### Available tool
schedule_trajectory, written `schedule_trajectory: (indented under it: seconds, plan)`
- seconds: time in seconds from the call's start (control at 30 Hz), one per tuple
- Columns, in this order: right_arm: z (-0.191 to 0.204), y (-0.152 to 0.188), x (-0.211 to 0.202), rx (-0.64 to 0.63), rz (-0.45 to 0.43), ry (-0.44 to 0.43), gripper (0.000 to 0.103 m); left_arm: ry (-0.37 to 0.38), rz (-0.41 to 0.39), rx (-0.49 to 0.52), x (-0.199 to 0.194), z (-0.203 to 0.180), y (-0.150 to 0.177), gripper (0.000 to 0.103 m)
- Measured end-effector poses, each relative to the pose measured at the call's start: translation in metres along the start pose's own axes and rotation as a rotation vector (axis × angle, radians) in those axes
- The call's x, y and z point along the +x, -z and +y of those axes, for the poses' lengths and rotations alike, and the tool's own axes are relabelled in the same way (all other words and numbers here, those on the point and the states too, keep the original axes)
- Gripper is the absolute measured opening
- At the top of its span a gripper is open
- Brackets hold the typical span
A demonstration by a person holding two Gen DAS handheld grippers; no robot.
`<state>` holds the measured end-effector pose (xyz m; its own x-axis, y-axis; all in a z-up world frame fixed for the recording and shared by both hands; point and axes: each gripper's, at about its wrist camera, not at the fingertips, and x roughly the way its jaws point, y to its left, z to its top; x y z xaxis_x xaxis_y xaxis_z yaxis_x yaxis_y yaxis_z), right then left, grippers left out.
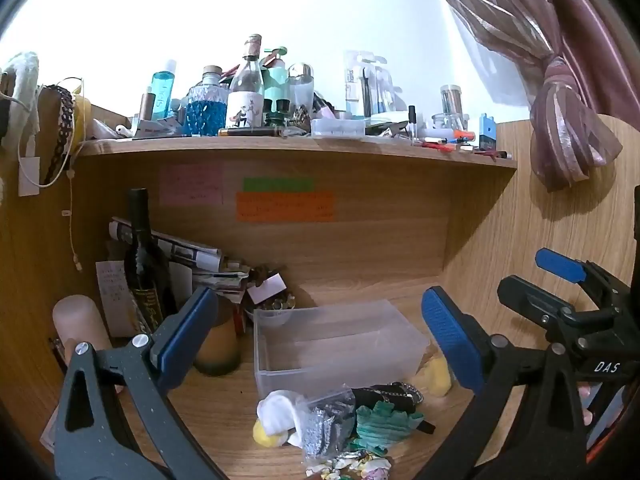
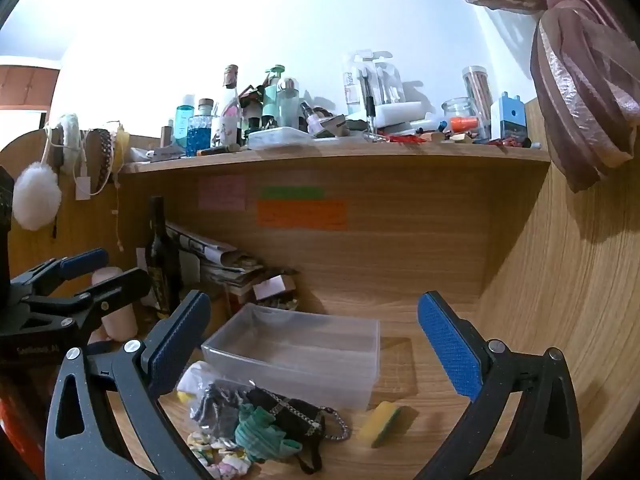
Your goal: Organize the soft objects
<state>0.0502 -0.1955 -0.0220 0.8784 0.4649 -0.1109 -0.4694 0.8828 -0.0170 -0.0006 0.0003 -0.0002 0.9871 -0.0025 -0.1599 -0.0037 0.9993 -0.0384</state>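
A clear plastic box (image 1: 336, 340) (image 2: 296, 352) stands empty on the wooden desk. In front of it lies a pile of soft things: a white puff (image 1: 276, 408), a clear bag of grey items (image 1: 328, 428) (image 2: 216, 408), a green cloth (image 1: 384, 424) (image 2: 260, 432), a black chain pouch (image 1: 388, 394) (image 2: 292, 412) and patterned scrunchies (image 1: 352, 466) (image 2: 216, 452). A yellow-green sponge (image 2: 380, 422) (image 1: 434, 374) lies right of the pile. My left gripper (image 1: 316, 340) is open and empty above the box. My right gripper (image 2: 316, 352) is open and empty, and also shows in the left wrist view (image 1: 532, 276).
A dark wine bottle (image 1: 146, 264) (image 2: 162, 260), rolled papers (image 1: 180, 248) and a pink cylinder (image 1: 80, 324) stand at the back left. The shelf (image 1: 296, 146) above is crowded with bottles and jars. A curtain tassel (image 1: 568, 120) hangs at the right.
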Motion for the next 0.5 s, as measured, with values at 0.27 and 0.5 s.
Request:
schedule_trajectory:
  seconds: [0.27,0.5]
  plan:
    - [0.0026,-0.0013,-0.0006,-0.007,-0.003,-0.002,0.103,-0.003,0.003,0.001,-0.0035,-0.0003,-0.0033,0.103]
    - [0.0032,-0.0019,-0.0007,-0.012,-0.003,-0.004,0.103,-0.003,-0.003,0.01,-0.0033,0.0008,-0.0035,0.103]
